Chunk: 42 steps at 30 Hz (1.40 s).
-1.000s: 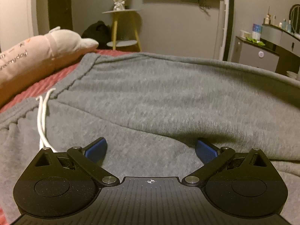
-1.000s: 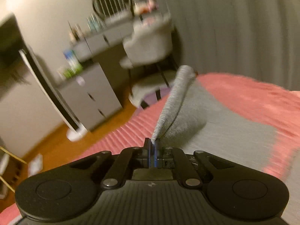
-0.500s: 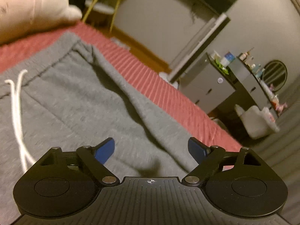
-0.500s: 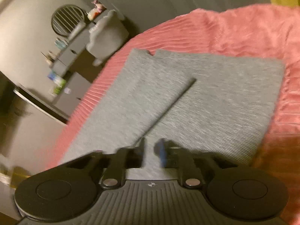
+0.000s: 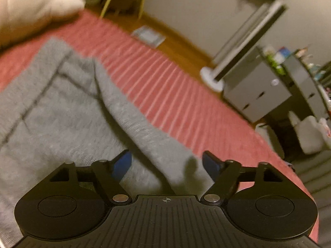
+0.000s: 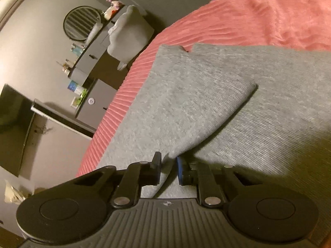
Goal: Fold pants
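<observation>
Both claws are hovering over the grey knit sweatpants (image 5: 62,113) that are lying spread on the red ribbed bedspread (image 5: 165,86). We are holding the left claw (image 5: 167,163) with its blue-padded fingers (image 5: 122,163) spread wide and nothing between them; a raised fold of the grey fabric is running diagonally away from it, ahead and to its left, and the bare bedspread is showing just beyond its right finger. The stitched waistband area is lying ahead and left of this claw, though the view is blurred there. A pale plush pillow (image 5: 35,6) is sitting far ahead on its left.

We are keeping the right claw (image 6: 168,165) partly parted, a narrow gap between its fingers, gripping nothing; the corner of the folded-over grey pant leg (image 6: 186,103) is lying just ahead of the fingertips, close to the gap, and we cannot tell whether it is touching them. That leg is resting flat across the other leg, which is stretching ahead and right of the claw. A grey drawer cabinet (image 6: 97,103) is standing off to its left, beyond the bed's edge.
</observation>
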Each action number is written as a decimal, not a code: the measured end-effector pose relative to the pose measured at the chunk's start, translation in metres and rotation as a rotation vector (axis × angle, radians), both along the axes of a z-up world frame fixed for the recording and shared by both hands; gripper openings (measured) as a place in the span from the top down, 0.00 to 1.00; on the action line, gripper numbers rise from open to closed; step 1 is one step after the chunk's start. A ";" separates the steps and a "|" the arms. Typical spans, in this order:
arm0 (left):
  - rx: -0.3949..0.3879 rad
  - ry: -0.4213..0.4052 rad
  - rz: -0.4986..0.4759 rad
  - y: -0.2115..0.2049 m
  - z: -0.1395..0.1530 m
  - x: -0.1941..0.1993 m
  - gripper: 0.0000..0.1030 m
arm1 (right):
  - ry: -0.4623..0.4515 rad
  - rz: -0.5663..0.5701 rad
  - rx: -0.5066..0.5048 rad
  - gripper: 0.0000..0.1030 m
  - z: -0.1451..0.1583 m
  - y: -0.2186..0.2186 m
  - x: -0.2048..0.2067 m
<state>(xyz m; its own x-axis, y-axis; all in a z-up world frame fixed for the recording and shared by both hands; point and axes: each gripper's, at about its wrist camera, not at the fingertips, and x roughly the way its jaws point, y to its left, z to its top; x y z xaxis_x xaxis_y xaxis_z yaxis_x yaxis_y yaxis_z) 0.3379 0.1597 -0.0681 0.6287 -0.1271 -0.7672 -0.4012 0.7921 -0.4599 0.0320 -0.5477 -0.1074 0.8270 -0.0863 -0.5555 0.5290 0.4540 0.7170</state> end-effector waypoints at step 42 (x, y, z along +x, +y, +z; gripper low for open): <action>-0.040 -0.033 0.104 0.080 -0.003 -0.254 0.88 | 0.044 -0.042 -0.053 0.95 0.020 -0.049 -0.089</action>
